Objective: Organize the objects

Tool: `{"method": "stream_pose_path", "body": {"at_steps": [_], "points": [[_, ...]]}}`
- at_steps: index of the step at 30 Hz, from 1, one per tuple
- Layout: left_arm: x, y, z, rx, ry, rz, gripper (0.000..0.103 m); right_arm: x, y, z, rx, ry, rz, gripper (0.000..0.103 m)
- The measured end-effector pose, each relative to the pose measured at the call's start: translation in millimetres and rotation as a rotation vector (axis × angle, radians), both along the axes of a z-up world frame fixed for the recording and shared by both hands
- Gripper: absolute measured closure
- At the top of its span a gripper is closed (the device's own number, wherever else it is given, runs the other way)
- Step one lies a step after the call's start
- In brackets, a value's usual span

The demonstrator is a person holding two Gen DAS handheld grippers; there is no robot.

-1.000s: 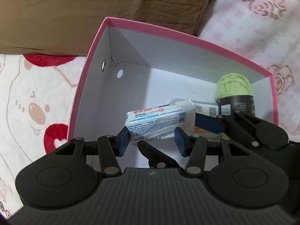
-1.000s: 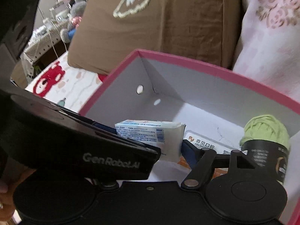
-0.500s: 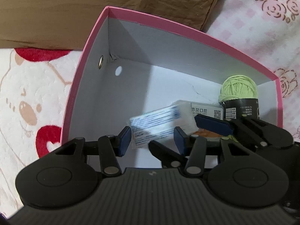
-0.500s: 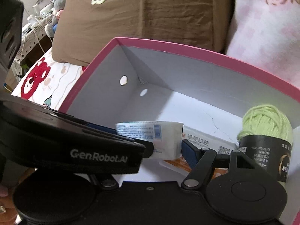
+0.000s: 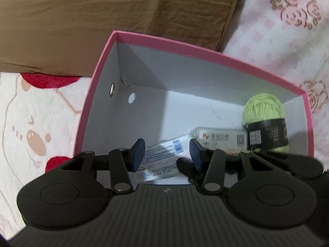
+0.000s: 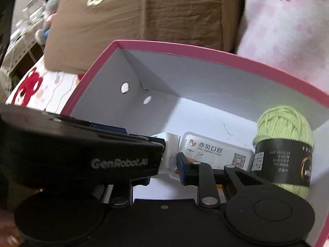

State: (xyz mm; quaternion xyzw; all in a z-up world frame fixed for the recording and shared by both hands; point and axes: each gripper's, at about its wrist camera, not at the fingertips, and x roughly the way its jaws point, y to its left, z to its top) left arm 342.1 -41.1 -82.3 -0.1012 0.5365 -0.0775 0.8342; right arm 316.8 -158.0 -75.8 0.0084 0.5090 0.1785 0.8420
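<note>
A pink box [image 5: 197, 48] with a white inside stands open; it also shows in the right wrist view [image 6: 205, 51]. On its floor lie a white wipes packet [image 5: 160, 158], a white dental-clinic case [image 5: 222, 138] and a green yarn ball with a black label [image 5: 265, 121]. My left gripper [image 5: 165, 154] is open above the packet, which lies loose and tilted below its jaws. My right gripper [image 6: 162, 164] is open over the box floor, its left finger hidden behind the left gripper's body. The case [image 6: 216, 152] and yarn [image 6: 285, 142] lie just beyond it.
A brown cushion [image 5: 102, 20] lies behind the box. A pink floral blanket [image 5: 287, 30] is at the right. A white and red bear-print sheet [image 5: 37, 127] lies to the left. In the right wrist view, cluttered furniture [image 6: 26, 30] shows at the far left.
The left gripper let go of the wipes packet, which dropped onto the box floor. Both grippers have drawn back and up from the box.
</note>
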Motion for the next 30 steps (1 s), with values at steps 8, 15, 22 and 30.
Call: {"method": "stream_pose_path", "body": {"at_steps": [8,15,22,30], "points": [[-7.8,-2.0,5.9,0.016,-0.037,0.003,0.056,0.0,7.4,2.0,0.047,-0.008,-0.021,0.079],[-15.0,1.7,12.2,0.004,-0.051,0.011,0.055,-5.7,17.5,1.7,0.01,-0.041,0.085,0.075],[-35.6,-0.1,22.5,0.062,-0.095,0.019,0.055,-34.6,21.9,15.1,-0.231,-0.212,0.161,0.069],[-72.5,10.0,47.4,0.033,-0.094,-0.019,0.053,-91.7,-10.3,55.3,-0.104,-0.257,0.154,0.063]]}}
